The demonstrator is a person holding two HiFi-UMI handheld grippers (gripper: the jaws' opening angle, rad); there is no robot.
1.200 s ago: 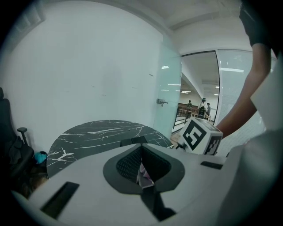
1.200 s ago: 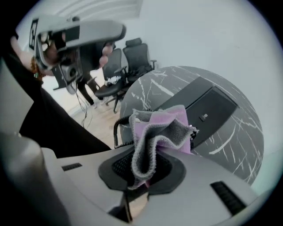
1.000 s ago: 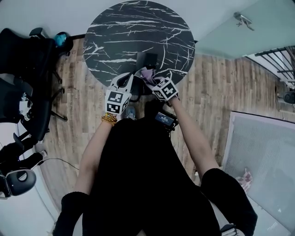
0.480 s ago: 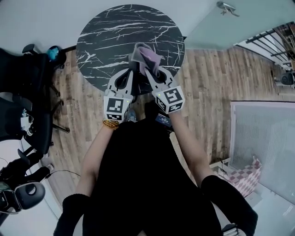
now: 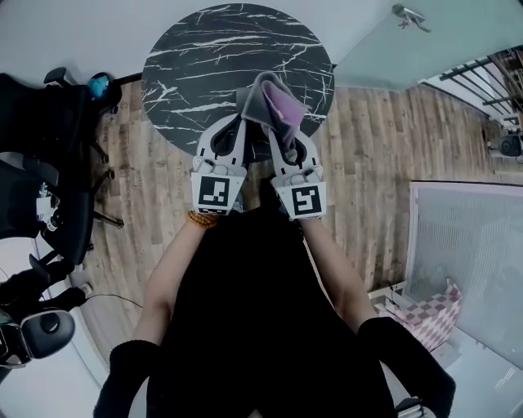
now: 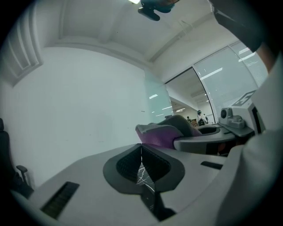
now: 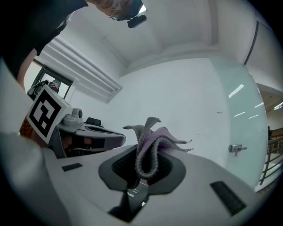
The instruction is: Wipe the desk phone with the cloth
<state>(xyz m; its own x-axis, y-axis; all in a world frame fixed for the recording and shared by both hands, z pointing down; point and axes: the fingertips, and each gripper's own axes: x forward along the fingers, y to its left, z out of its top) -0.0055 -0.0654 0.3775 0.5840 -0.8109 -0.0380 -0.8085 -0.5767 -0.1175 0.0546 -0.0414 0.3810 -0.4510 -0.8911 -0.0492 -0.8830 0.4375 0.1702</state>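
In the head view both grippers are raised side by side over the near edge of the round black marble table. My right gripper is shut on a grey and purple cloth, which sticks up folded between its pads. My left gripper is shut with nothing in it, its tips meeting; the cloth shows just to its right. The desk phone is hidden behind the grippers. Only a dark sliver shows between them, and I cannot tell what it is.
Black office chairs stand at the left on the wooden floor. A pale table is at the right, with a checkered cloth by its near corner. A glass wall with a door handle runs behind the marble table.
Both grippers have come up off the table toward the head camera. The right one carries the cloth with it. The phone, seen a second ago on the table, is now covered by them.
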